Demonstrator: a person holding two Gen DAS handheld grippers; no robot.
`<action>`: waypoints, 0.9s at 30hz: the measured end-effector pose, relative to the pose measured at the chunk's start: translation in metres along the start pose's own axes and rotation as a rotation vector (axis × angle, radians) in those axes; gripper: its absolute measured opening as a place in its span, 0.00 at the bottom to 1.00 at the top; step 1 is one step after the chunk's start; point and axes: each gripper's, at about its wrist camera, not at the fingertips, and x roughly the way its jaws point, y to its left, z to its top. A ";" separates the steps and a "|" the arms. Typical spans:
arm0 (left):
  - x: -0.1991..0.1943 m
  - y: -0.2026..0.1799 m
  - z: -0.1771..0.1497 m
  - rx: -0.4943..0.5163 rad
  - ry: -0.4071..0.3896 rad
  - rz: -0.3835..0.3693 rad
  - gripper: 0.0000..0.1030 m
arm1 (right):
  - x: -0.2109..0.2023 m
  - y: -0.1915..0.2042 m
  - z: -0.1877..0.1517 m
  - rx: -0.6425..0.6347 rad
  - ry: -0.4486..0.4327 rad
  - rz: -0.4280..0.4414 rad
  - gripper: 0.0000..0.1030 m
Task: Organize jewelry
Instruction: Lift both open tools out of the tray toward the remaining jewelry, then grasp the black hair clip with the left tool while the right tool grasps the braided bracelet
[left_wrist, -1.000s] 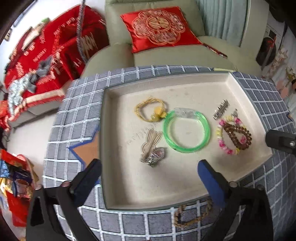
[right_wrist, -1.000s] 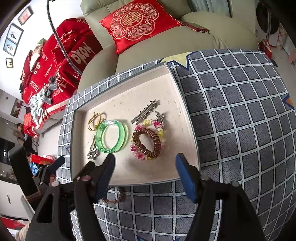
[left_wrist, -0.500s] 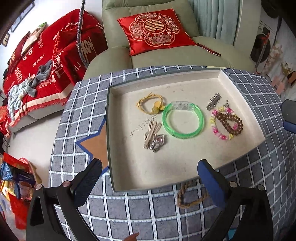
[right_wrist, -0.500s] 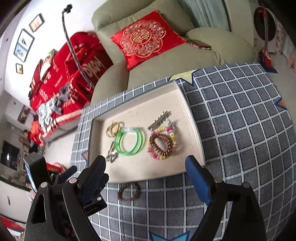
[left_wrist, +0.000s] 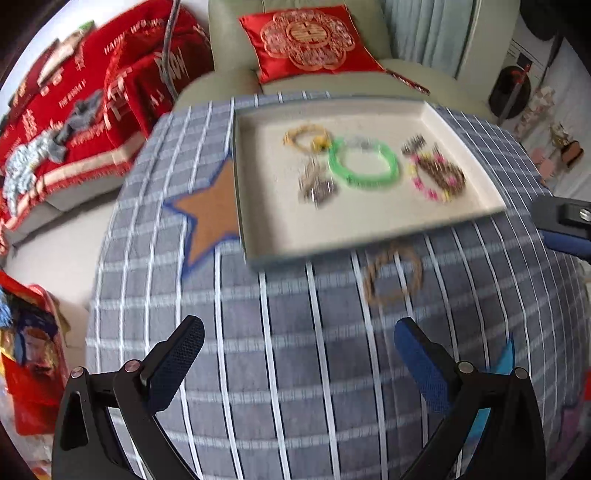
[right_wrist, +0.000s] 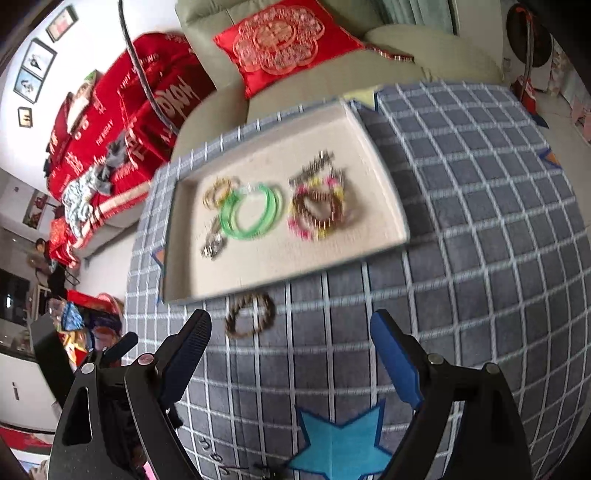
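Right gripper: jaws spread wide and empty, having just opened further, over the grid-patterned tabletop.
Left gripper: jaws also apart, gripping nothing (likely free for the next pick).
Brown bracelet: lies loose on the cloth, just outside the tray's near edge; probably the last piece to gather.
Tray: already keeps the green bangle and beaded bracelets together.

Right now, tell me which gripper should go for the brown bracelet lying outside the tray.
Probably the right gripper. Its open jaws sit just short of the brown bracelet, which lies on the cloth beside the tray. The left gripper, also open, is farther back.
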 end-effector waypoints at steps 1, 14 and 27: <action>-0.001 0.001 -0.009 0.002 0.010 -0.010 1.00 | 0.004 0.001 -0.005 -0.002 0.012 -0.007 0.87; -0.016 -0.035 -0.100 0.092 0.080 -0.136 1.00 | 0.027 -0.004 -0.030 -0.024 0.103 -0.074 0.87; -0.004 -0.075 -0.122 0.068 0.130 -0.143 0.99 | 0.044 -0.007 -0.033 -0.060 0.150 -0.081 0.87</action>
